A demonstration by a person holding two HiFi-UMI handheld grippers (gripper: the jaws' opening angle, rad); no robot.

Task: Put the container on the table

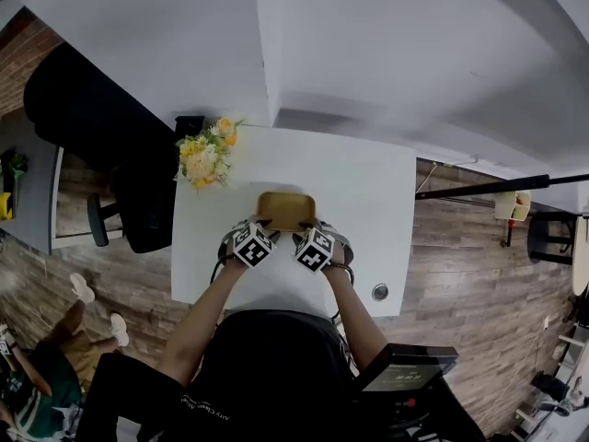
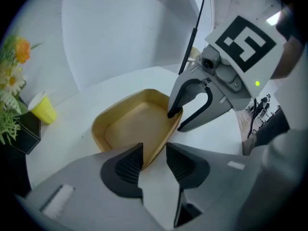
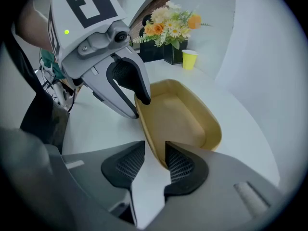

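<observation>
A shallow tan container [image 1: 285, 208] rests flat on the white table [image 1: 368, 182], just in front of both hands. My left gripper [image 1: 265, 226] is at its near left corner and my right gripper [image 1: 308, 227] at its near right corner. In the left gripper view the container [image 2: 134, 126] has its rim between the left gripper's [image 2: 154, 160] pads, with a gap showing, so it is open. In the right gripper view the container's [image 3: 178, 117] rim likewise passes loosely between the right gripper's [image 3: 154, 160] pads, which stand open.
A bunch of yellow and white flowers [image 1: 204, 159] in a dark box stands at the table's far left corner, with a small yellow cup [image 3: 189, 59] beside it. A small round object [image 1: 380, 291] lies near the front right edge. A black chair [image 1: 101, 127] stands left of the table.
</observation>
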